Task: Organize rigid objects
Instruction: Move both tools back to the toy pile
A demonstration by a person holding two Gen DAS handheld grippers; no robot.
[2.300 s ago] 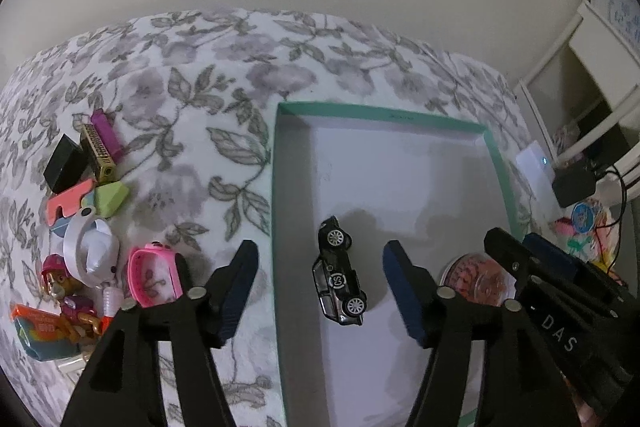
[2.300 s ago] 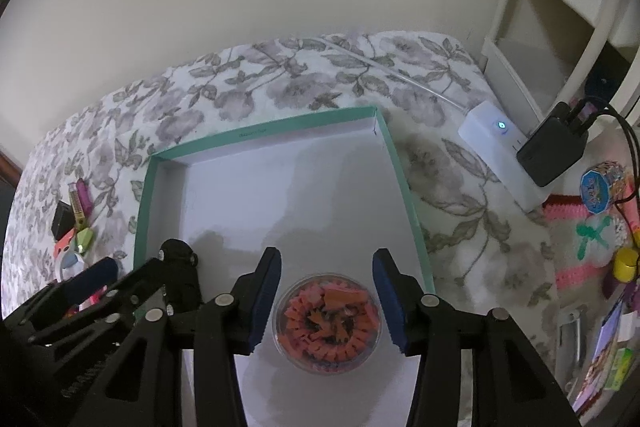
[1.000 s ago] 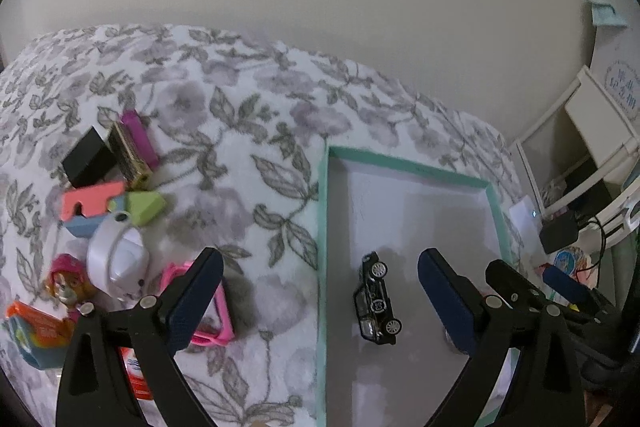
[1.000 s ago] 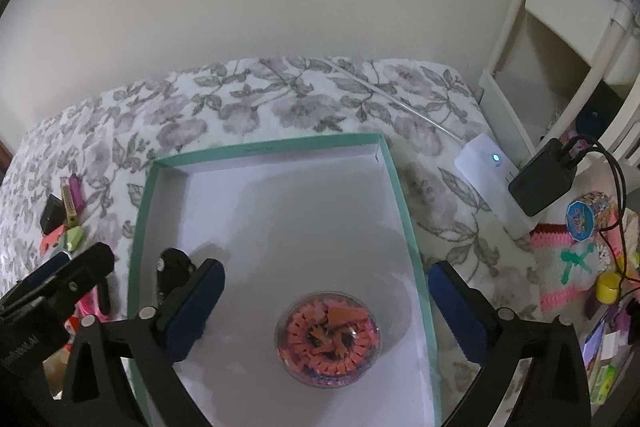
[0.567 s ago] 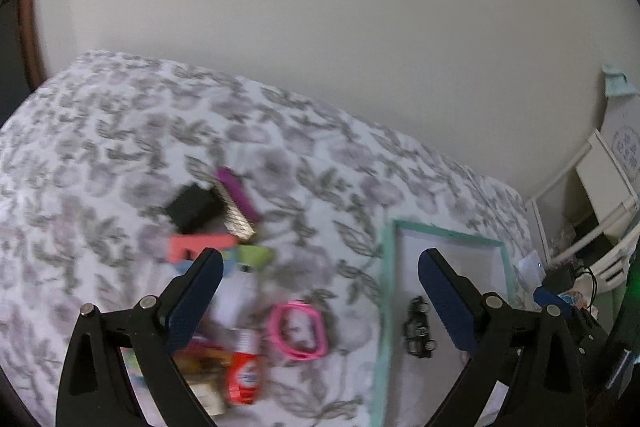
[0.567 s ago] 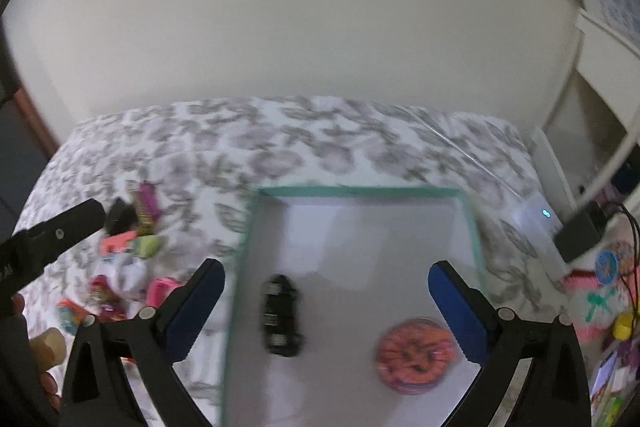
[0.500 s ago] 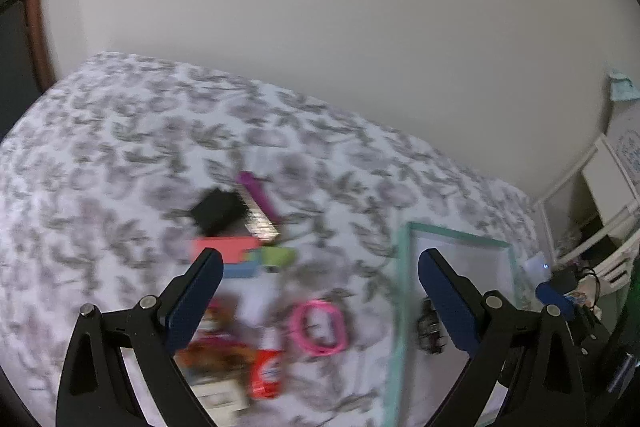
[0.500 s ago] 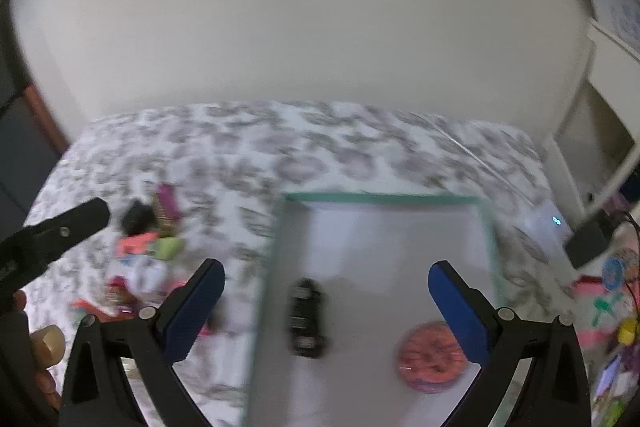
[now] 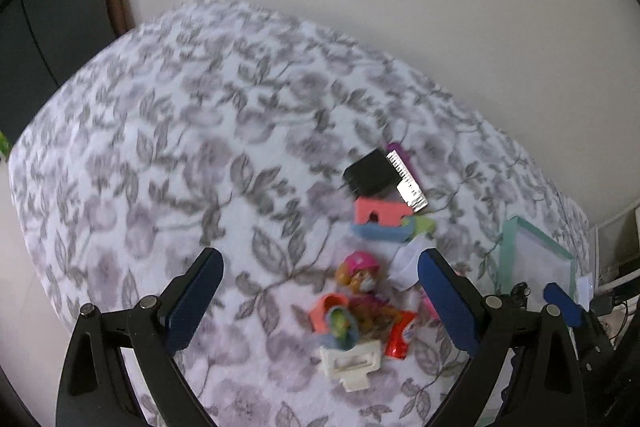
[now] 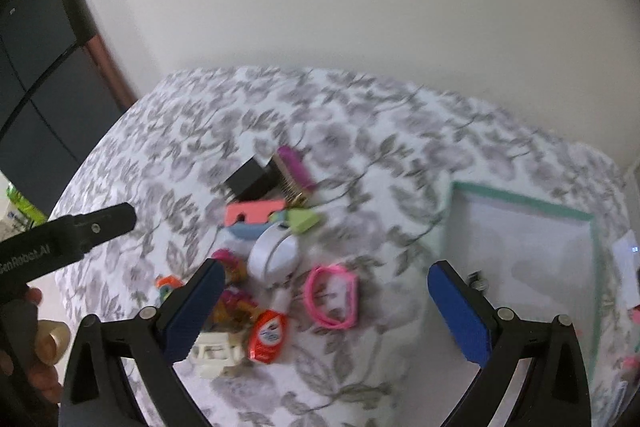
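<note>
I see the grey-and-white floral bedspread (image 10: pixel 360 131) filling both views, and I take the shallow teal-rimmed cardboard tray (image 10: pixel 520 201) at its right side as my landmark; well to the left of that tray lies the loose cluster of rigid things I am sorting. My left gripper (image 9: pixel 318 303) hangs above the spread with its blue-padded jaws wide apart and nothing between them, left of the tray; my right gripper (image 10: pixel 326 307) is likewise spread wide and empty, nearer the tray. Left of the tray, the white rounded plastic case (image 10: pixel 274 255) sits mid-cluster, with the pink plastic ring (image 10: pixel 331 295) just beside it on the tray side. Farther from the tray are the black block (image 10: pixel 250 181), the coral notched foam block (image 10: pixel 254 213) touching a pale blue piece (image 10: pixel 246 231), the light green wedge (image 10: pixel 303 219), the purple comb (image 10: pixel 296 167), the red squeeze bottle (image 10: pixel 268 335), and a small pink-hatted figurine (image 9: pixel 359 273), blurred
</note>
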